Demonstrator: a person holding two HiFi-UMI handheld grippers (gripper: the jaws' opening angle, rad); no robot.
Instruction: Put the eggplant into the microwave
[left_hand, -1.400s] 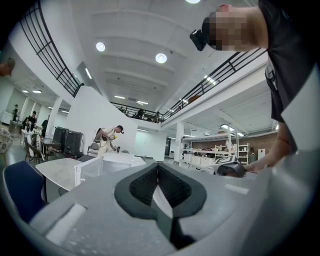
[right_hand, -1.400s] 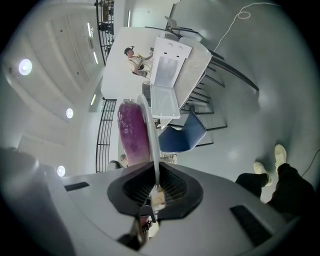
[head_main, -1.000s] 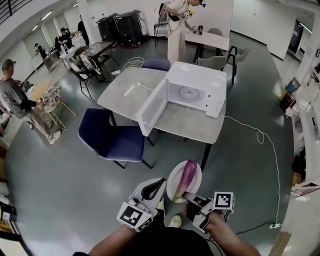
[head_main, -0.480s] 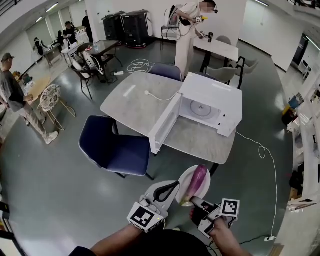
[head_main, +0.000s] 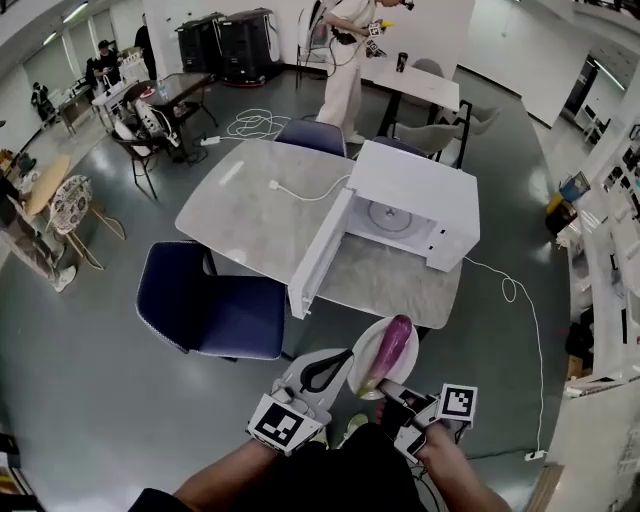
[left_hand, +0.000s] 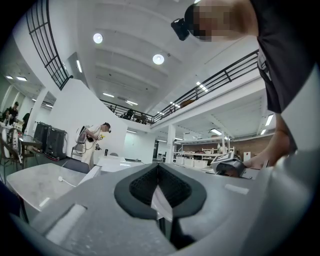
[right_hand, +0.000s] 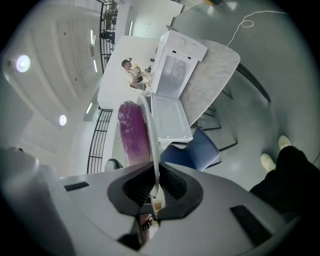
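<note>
A purple eggplant lies on a white plate carried in the air just short of the table's near edge. My right gripper is shut on the plate's near rim. In the right gripper view the rim runs edge-on between the pads, with the eggplant on its left. My left gripper floats just left of the plate, shut, holding nothing. The white microwave stands on the grey table, its door swung wide toward me and its cavity showing a glass turntable.
A blue chair stands left of the open door. A white cable lies on the table and another trails over the floor at right. A person stands beyond the table, near more chairs and desks.
Both grippers and the plate with the eggplant have moved toward the table and microwave, which now sit nearer in the head view. The right gripper's hold on the rim is unchanged.
</note>
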